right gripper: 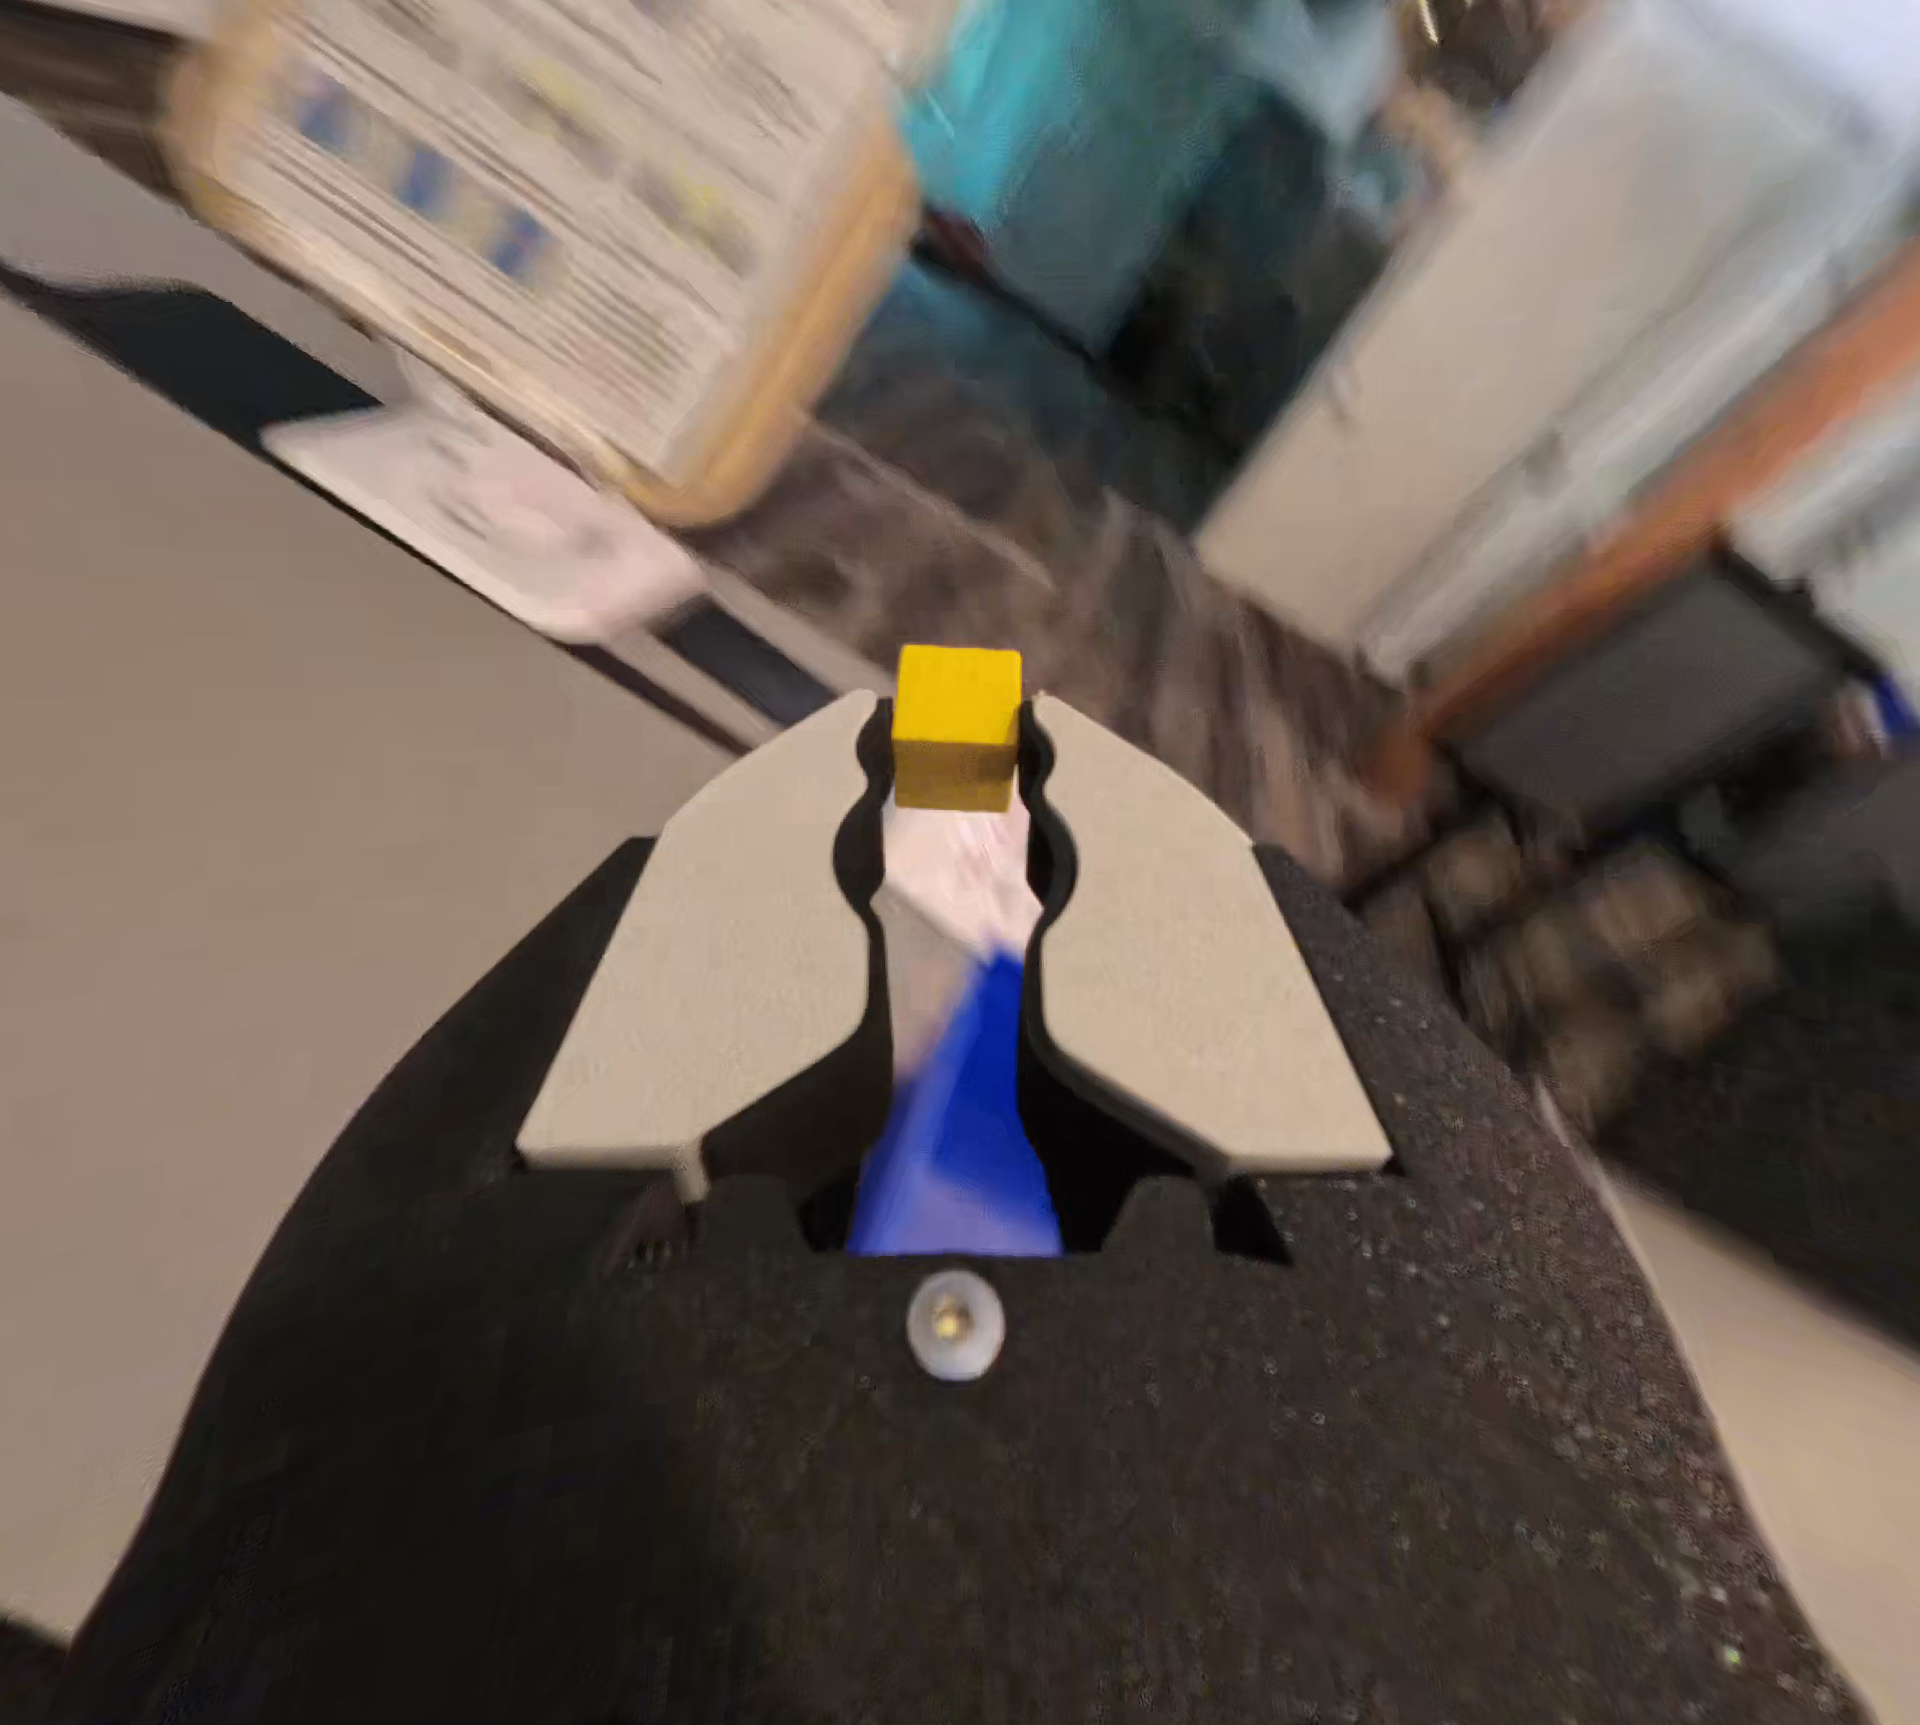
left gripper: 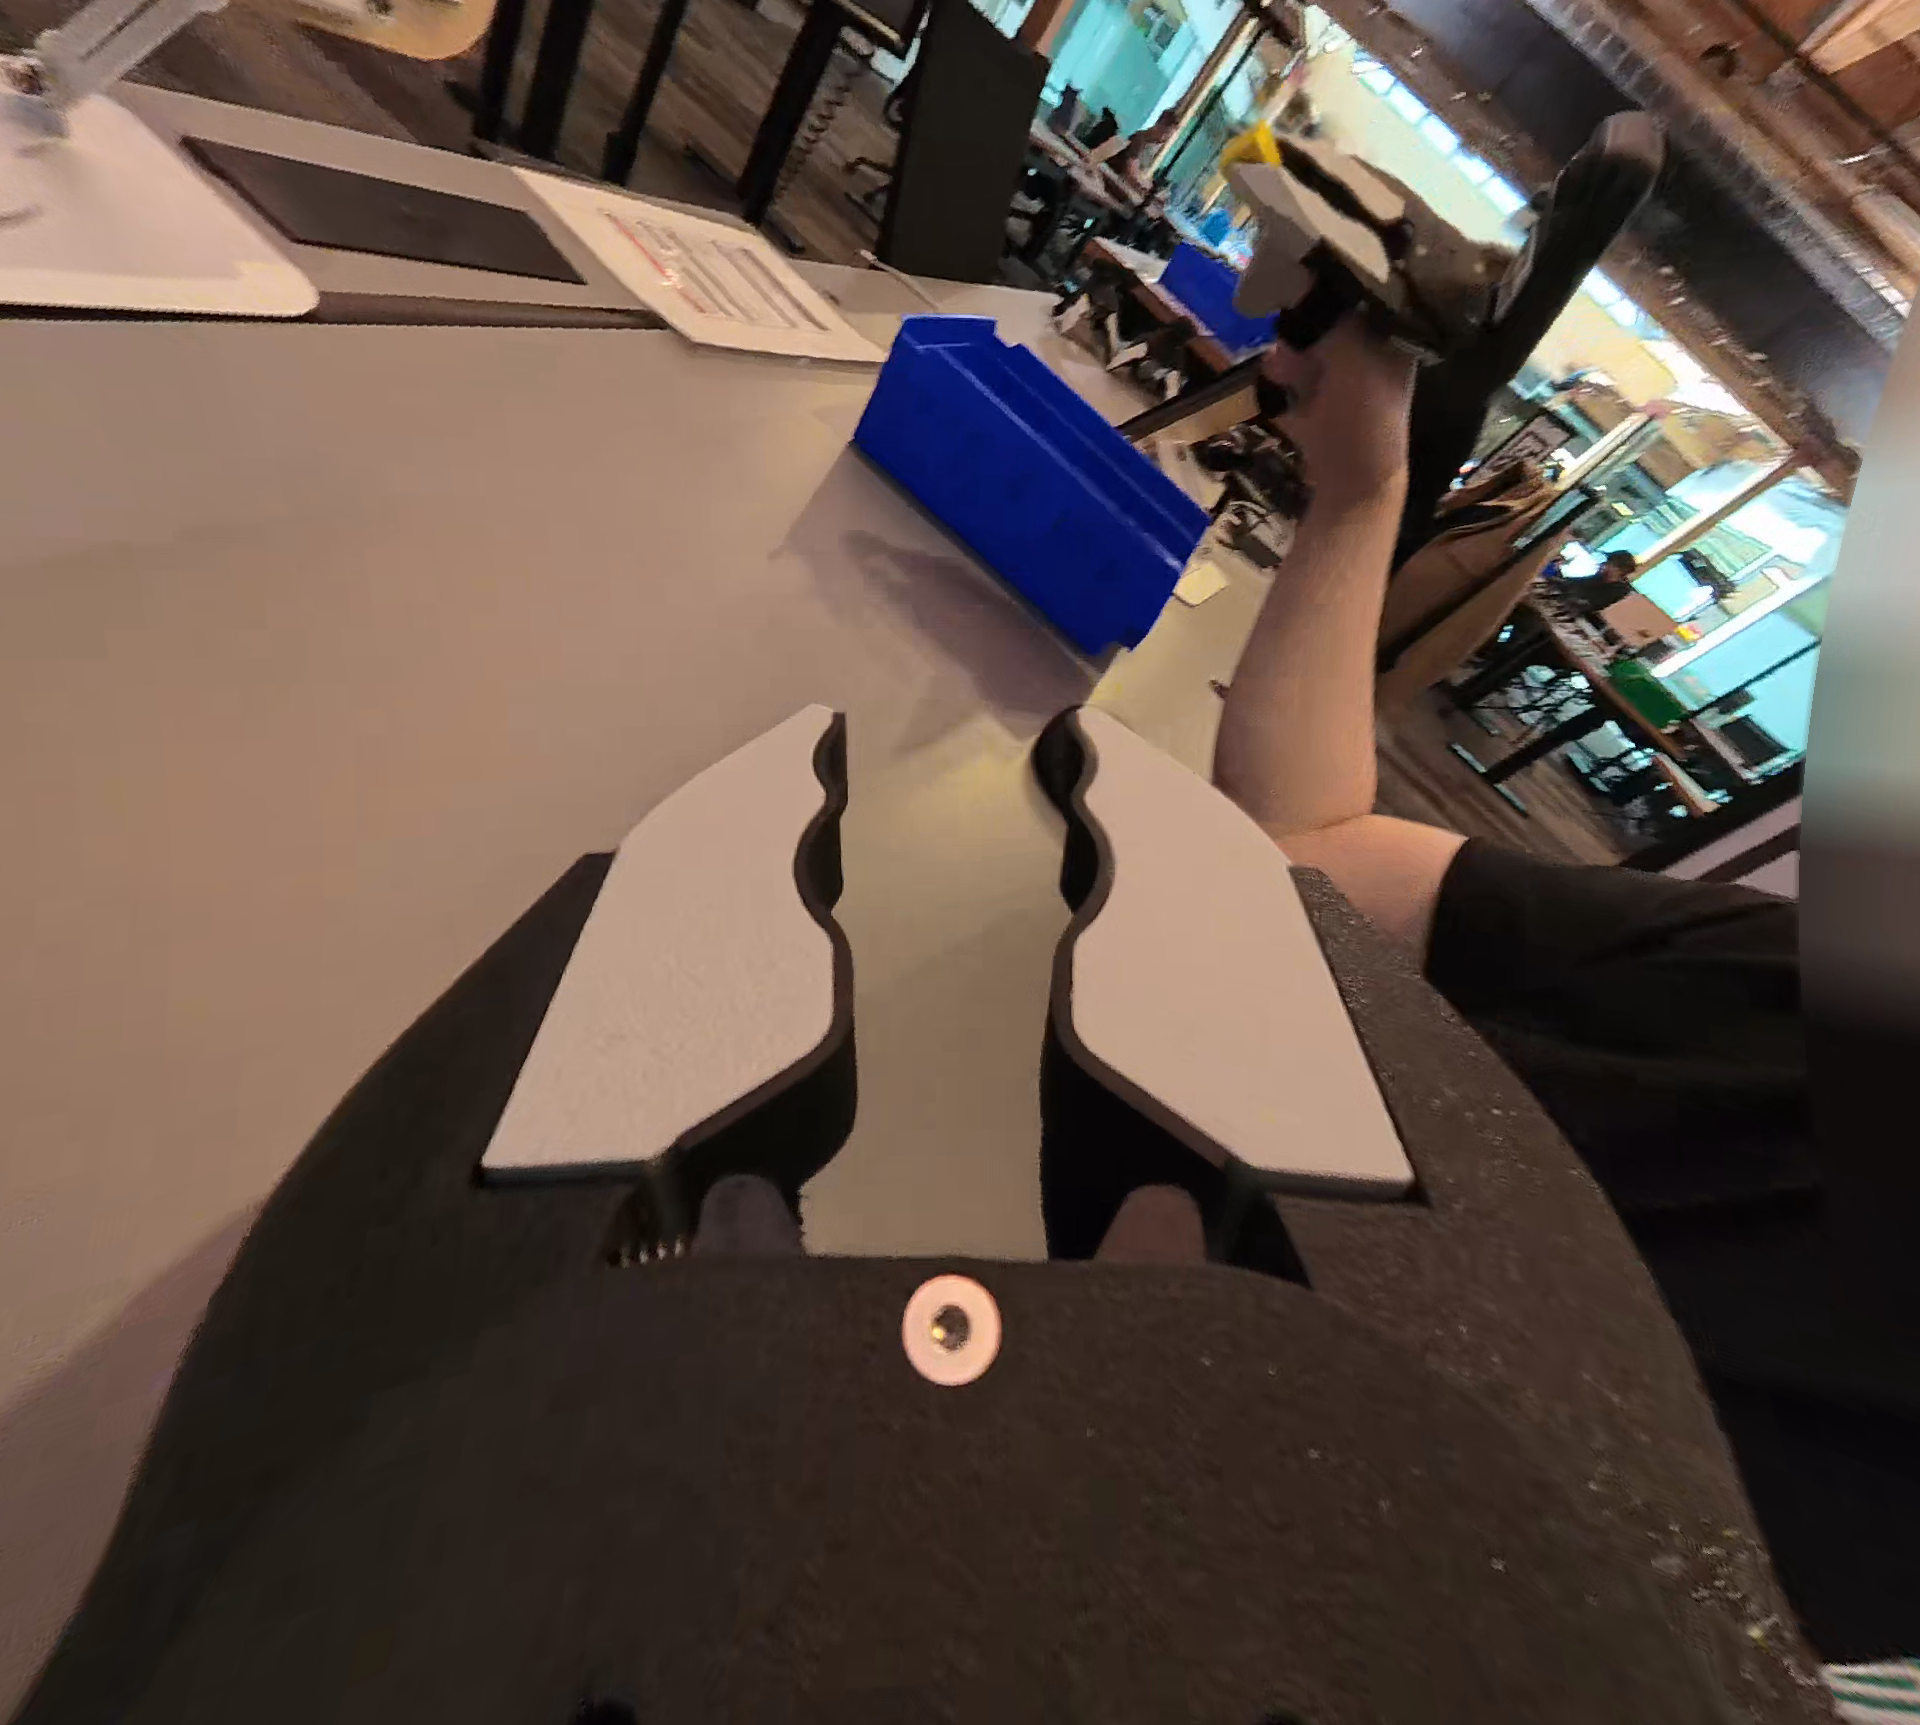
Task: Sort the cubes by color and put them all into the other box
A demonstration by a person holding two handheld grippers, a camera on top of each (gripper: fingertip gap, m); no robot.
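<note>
We can make out no wording: the white sheet (left gripper: pixel 727 285) on the tabletop (left gripper: pixel 364 584) carries lines too small to read, and the wood-framed board (right gripper: pixel 540 117) of printed pages is blurred.

I see a yellow cube (right gripper: pixel 956 725) pinched at the very tips of my right gripper (right gripper: pixel 954 719), its top face lit, its near face darker, sitting square and level between the jaws, lifted clear of the table. A blue box (left gripper: pixel 1023 480) rests on the grey table (left gripper: pixel 364 636), long and open-topped, angled away from my left view; its inside is hidden from here. A blurred blue patch shows under the right jaws.
</note>
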